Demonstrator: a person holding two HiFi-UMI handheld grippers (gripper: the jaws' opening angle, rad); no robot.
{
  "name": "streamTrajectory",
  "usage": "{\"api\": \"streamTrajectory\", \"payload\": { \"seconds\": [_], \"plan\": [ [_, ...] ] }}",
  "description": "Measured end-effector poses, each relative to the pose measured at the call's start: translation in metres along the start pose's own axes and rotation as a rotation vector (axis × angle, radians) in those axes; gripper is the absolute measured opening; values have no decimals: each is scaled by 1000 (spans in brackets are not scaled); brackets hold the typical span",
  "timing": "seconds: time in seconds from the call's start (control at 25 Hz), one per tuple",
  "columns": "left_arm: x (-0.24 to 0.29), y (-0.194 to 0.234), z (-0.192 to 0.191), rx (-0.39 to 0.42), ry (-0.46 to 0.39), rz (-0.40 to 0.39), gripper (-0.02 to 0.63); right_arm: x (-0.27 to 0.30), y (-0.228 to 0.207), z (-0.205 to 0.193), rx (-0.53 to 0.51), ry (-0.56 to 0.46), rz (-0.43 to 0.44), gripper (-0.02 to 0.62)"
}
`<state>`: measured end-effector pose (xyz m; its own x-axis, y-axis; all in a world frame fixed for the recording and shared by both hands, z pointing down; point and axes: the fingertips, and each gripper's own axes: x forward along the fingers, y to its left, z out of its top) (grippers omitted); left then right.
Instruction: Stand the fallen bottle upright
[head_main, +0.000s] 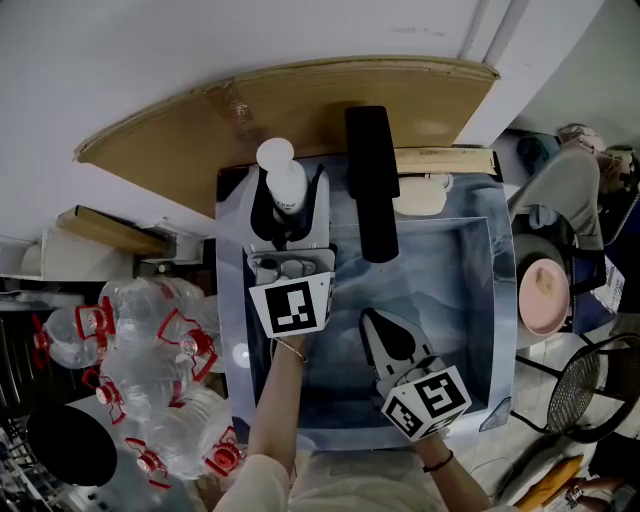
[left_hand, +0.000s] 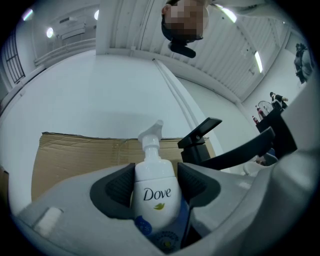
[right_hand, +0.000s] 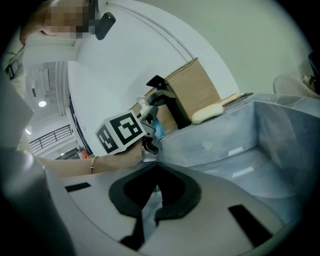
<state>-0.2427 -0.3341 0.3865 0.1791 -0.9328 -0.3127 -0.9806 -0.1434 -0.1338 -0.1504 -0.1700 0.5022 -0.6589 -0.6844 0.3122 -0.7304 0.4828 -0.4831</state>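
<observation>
Bottle (left_hand: 152, 192) upright, pump (left_hand: 150, 134) uppermost

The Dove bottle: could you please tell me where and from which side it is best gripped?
Take the Dove bottle by its wide, rounded body below the pump, a pad on each flank, as the left gripper does; the narrow pump head likely offers poor purchase.

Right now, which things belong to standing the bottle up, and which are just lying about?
Job: Dove pump bottle, gripped by the left claw.

Lying about: black faucet, soap bar, cardboard, clear water bottles, pink dish; the shut right claw is idle.
</observation>
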Motion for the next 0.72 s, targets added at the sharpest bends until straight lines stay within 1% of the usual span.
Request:
{"api": "streamTrajectory", "payload": {
  "seconds": [0.16, 0.32, 0.48, 0.64, 0.72],
  "plan": [
    [-4, -14, 1, 13, 14, -21, 264, -12, -7, 3, -6, -13, 5, 5],
    [-9, -17, -7, 24, 53, -35, 268, -17, -5, 4, -8, -22, 13, 3],
    [-7, -19, -18, 81, 125, -55, 296, -19, -3, 5, -4, -24, 9, 3],
    [-9, -15, -26, 22, 173, -46, 333, -21, 3, 8, -16, -31, 21, 3],
    [-12, -14, -28, 6, 190, -51, 344, -23, 3, 10, -16, -33, 19, 5]
  ]
}}
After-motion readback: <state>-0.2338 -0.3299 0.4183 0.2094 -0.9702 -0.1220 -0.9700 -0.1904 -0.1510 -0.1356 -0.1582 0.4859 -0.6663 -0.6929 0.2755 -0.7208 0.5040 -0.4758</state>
